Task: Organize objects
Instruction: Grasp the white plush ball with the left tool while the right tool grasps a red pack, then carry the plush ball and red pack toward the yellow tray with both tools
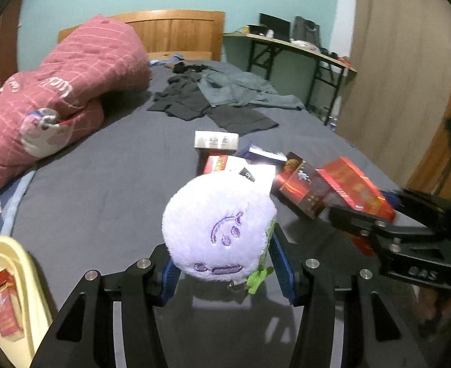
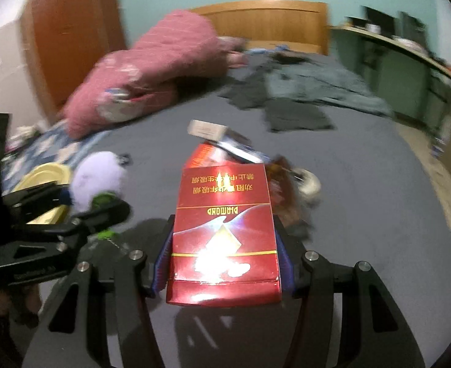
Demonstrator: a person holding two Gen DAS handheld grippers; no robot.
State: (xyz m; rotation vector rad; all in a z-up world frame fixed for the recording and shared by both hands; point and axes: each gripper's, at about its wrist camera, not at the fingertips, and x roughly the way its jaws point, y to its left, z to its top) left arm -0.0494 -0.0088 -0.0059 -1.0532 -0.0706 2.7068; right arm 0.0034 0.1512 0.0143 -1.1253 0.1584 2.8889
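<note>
My left gripper (image 1: 225, 271) is shut on a round lilac plush toy (image 1: 217, 230) with a stitched purple face and a green tag, held above the grey bedsheet. The plush also shows in the right wrist view (image 2: 98, 181). My right gripper (image 2: 224, 263) is shut on a red Diamond box (image 2: 224, 239), lifted over the bed. That red box shows in the left wrist view (image 1: 357, 191) too. Beyond lies a pile of small boxes (image 1: 225, 156): a white one, a red one, a dark one.
A pale yellow tub (image 1: 17, 288) holding red boxes sits at the lower left. A pink folded quilt (image 1: 57, 98) and dark clothes (image 1: 213, 101) lie further up the bed. A roll of tape (image 2: 308, 182) lies right of the pile. A desk (image 1: 299, 49) stands at the right wall.
</note>
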